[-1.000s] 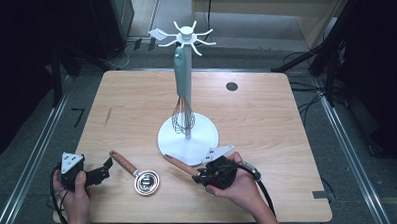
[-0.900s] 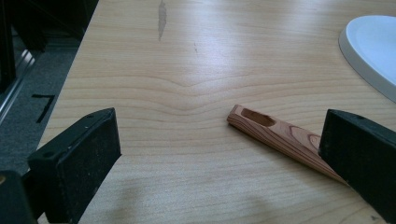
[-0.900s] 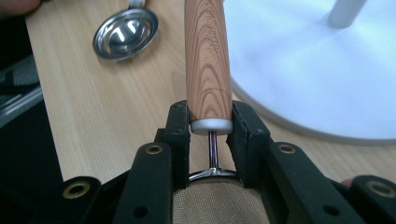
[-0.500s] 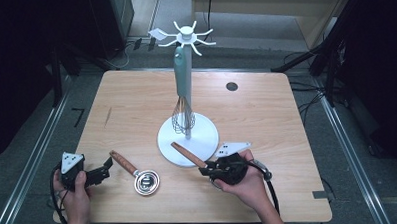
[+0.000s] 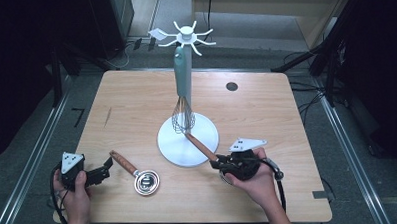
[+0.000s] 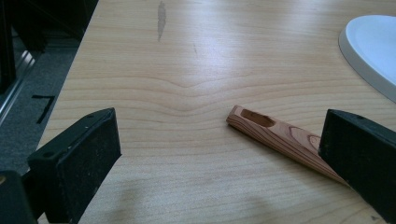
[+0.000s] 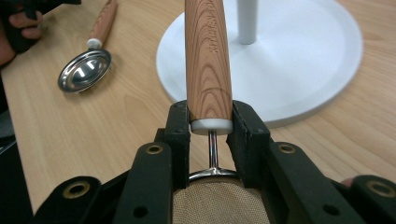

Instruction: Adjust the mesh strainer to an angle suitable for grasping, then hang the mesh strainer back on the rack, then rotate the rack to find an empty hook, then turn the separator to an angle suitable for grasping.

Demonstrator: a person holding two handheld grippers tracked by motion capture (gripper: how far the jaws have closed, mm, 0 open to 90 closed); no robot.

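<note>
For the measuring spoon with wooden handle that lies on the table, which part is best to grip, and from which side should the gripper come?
Grip the measuring spoon by its wooden handle, probably near the middle. It lies flat, its free end pointing toward the open left gripper, and the round metal bowl is low and slippery. Come from the left gripper's side, jaws straddling the handle across its width.

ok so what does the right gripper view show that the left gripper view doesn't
Right gripper view: right gripper shut on the strainer handle, its mesh, the scoop's bowl. Left gripper view: left gripper open, the hole in the scoop handle's tip, a dark table mark. Both: white stand base, scoop handle, table.
</note>
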